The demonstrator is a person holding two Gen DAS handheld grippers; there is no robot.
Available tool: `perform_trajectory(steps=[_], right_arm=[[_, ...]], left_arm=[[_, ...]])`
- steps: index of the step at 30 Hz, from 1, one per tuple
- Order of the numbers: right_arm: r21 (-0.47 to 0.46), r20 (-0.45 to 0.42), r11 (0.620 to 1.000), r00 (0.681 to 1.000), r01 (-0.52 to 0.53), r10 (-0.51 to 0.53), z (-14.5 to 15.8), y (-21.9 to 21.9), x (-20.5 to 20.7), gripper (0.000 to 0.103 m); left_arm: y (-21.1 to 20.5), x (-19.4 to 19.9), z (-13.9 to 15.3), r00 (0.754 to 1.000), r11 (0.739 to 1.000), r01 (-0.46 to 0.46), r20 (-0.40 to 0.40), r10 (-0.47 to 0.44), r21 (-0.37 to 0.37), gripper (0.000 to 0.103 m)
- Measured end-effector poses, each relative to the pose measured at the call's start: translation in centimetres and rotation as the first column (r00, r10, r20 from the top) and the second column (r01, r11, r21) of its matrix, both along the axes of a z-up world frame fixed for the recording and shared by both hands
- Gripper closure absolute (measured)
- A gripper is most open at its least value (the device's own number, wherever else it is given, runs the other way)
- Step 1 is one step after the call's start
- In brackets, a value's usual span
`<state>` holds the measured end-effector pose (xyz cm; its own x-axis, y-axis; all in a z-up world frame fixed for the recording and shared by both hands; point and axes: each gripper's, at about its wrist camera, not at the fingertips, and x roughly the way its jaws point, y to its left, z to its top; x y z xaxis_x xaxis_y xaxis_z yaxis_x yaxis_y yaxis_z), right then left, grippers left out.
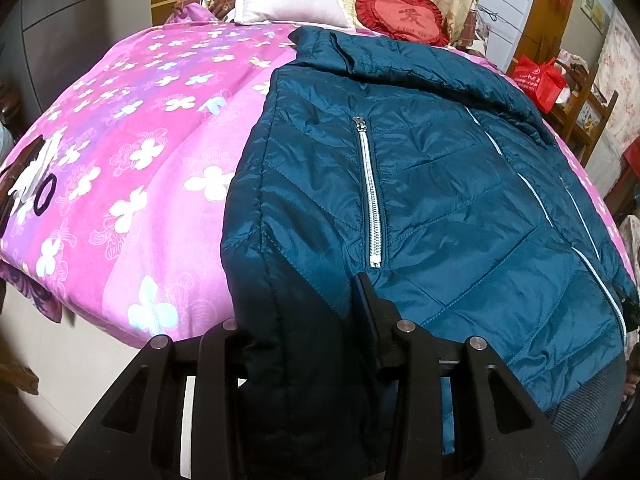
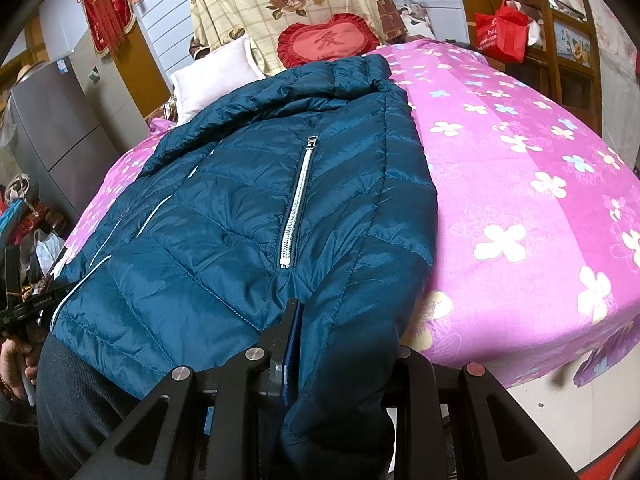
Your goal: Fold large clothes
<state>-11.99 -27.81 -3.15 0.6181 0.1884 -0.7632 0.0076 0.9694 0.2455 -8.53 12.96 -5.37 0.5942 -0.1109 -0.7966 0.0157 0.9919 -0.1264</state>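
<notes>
Left tool (image 1: 304,344): jaws narrowed on the left sleeve (image 1: 276,280) of the teal quilted puffer jacket (image 1: 440,184), near its cuff. Jacket lies front up, collar toward the pillows, on the pink flower-print bedspread (image 1: 132,152); hem hangs over the near bed edge. Right tool (image 2: 344,344): jaws likewise narrowed on the right sleeve (image 2: 384,260).

Risk, judged: the shell looks slick and puffy, so a sleeve may slide out during folding. The overhanging hem's weight may drag the jacket off the bed.
</notes>
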Motion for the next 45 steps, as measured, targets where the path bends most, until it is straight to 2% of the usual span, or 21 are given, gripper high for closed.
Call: perform_trajectory(steps=[3, 7, 9, 12, 15, 19, 23, 26, 29, 31, 39, 45], right_arm=[[-0.009, -0.006, 1.000, 1.000, 0.004, -0.004, 0.1, 0.1, 0.0, 0.079], [-0.019, 0.017, 1.000, 1.000, 0.015, -0.015, 0.5, 0.3, 0.0, 0.085], [-0.009, 0.049, 1.000, 0.999, 0.017, -0.017, 1.1, 0.4, -0.2, 0.087], [0.021, 0.107, 1.000, 0.994, 0.022, -0.024, 2.3, 0.3, -0.6, 0.089], [0.064, 0.158, 0.997, 0.987, 0.031, -0.041, 3.3, 0.1, -1.0, 0.089], [0.129, 0.262, 0.990, 0.961, 0.052, -0.085, 5.5, 0.0, -2.2, 0.090], [0.119, 0.332, 0.991, 0.939, 0.052, -0.089, 7.1, 1.1, -3.0, 0.090], [0.090, 0.308, 0.994, 0.947, 0.069, -0.094, 7.2, 1.8, -2.6, 0.090], [0.105, 0.215, 0.986, 0.965, 0.130, -0.150, 5.8, 1.5, -1.9, 0.090], [0.099, 0.181, 0.981, 0.967, 0.166, -0.182, 5.5, 1.8, -1.6, 0.090], [-0.024, 0.167, 0.974, 0.961, 0.227, -0.219, 5.1, 3.9, -1.3, 0.090], [-0.073, 0.165, 0.970, 0.962, 0.232, -0.218, 4.7, 3.5, -2.0, 0.090]], left_arm=[[0.1, 0.1, 0.0, 1.000, 1.000, -0.002, -0.002, 0.002, -0.007, 0.067], [0.1, 0.2, 0.0, 1.000, 1.000, -0.001, -0.008, 0.001, -0.013, 0.070], [0.2, 0.2, 0.1, 1.000, 1.000, -0.003, -0.011, 0.003, -0.022, 0.081], [0.9, 0.1, 0.6, 1.000, 0.997, -0.019, -0.010, 0.019, -0.074, 0.092], [2.4, 0.2, 2.4, 0.999, 0.990, -0.025, 0.027, 0.029, -0.140, 0.094], [3.8, 0.1, 4.6, 0.995, 0.986, -0.031, 0.084, 0.045, -0.165, 0.094], [5.2, 0.6, 5.3, 0.993, 0.981, -0.053, 0.093, 0.071, -0.188, 0.094], [5.5, 0.7, 4.7, 0.994, 0.981, -0.060, 0.083, 0.076, -0.183, 0.094], [5.6, 0.9, 3.6, 0.995, 0.984, -0.065, 0.061, 0.076, -0.168, 0.094], [5.8, 1.0, 2.8, 0.996, 0.981, -0.077, 0.036, 0.084, -0.176, 0.094], [5.5, 0.8, 1.5, 0.996, 0.982, -0.084, 0.002, 0.086, -0.171, 0.092], [4.5, 0.8, 0.8, 0.996, 0.991, -0.083, 0.032, 0.087, -0.103, 0.091]])
